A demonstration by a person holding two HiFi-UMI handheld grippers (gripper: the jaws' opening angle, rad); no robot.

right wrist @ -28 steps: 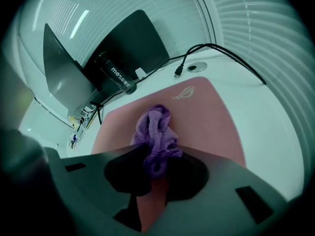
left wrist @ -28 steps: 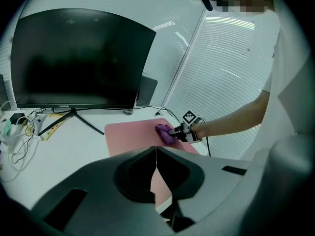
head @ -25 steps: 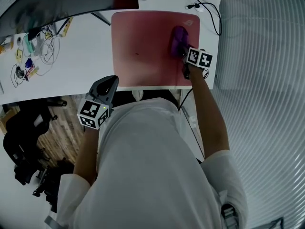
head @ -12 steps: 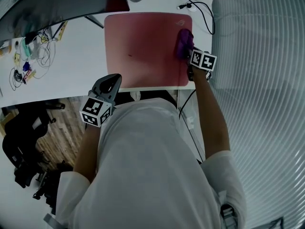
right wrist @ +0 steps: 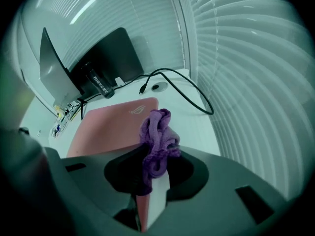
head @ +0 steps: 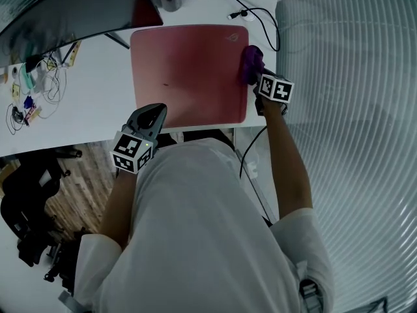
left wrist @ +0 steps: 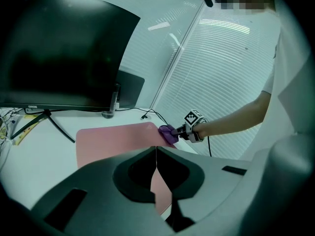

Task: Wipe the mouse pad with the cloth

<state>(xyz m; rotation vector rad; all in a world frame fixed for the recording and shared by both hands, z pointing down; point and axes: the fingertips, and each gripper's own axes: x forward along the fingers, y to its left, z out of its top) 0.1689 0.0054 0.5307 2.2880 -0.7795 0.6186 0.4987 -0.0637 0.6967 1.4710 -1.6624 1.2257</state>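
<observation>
The pink mouse pad lies on the white desk. A bunched purple cloth rests at the pad's right edge, and my right gripper is shut on it. In the right gripper view the cloth sticks up from between the jaws, with the pad just left of it. My left gripper hangs at the desk's front edge, off the pad, shut with nothing in it. From the left gripper view its jaws meet, and the pad, cloth and right gripper lie beyond.
A dark monitor on a stand overhangs the back left. A black cable loops behind the pad near the desk's right edge. Small items and wires clutter the far left. Blinds run along the right; a chair stands below left.
My right gripper has dragged the cloth rightward across the pad, from inside its right part to its right edge. The left gripper has stayed at the desk's front edge.
</observation>
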